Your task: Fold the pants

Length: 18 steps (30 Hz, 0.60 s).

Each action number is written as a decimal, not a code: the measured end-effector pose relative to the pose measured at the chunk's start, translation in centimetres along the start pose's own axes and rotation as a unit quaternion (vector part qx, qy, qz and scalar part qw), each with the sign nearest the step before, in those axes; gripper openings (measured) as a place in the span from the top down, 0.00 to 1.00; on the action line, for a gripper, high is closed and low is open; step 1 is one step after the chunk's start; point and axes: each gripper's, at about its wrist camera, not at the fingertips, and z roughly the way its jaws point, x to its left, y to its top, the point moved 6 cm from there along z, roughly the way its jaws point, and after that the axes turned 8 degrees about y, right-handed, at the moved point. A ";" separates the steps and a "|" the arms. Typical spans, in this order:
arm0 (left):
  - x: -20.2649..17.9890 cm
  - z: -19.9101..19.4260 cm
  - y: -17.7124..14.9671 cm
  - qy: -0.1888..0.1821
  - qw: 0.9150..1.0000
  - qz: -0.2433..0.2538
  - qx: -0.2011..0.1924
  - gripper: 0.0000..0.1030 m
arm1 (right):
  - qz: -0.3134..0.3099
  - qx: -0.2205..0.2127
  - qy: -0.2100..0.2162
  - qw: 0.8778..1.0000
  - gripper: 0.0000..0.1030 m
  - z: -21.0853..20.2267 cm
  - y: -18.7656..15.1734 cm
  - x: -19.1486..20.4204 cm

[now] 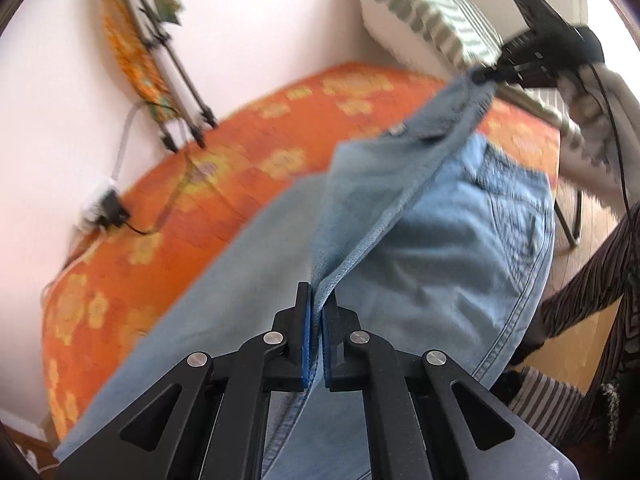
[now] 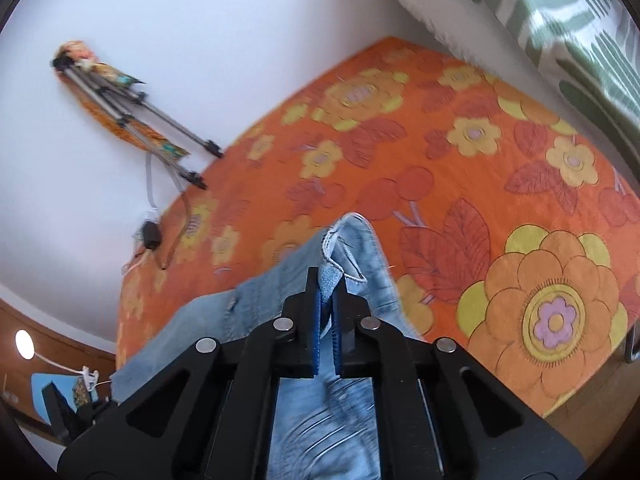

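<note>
Light blue pants lie across a bed with an orange flowered cover, partly lifted off it. Left gripper: jaws clenched on a denim edge at 6 o'clock in its view; the fabric runs taut toward 1 o'clock, where the right gripper grasps it. Right gripper's own view: jaws clenched on a hemmed denim edge. Pillow at 1 o'clock; tripod against the wall at 10 o'clock.
</note>
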 end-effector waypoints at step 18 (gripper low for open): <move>-5.4 -1.6 -7.7 -0.076 0.993 0.048 0.072 0.97 | -0.003 0.063 -0.058 0.996 0.96 -4.7 -12.1 -3.5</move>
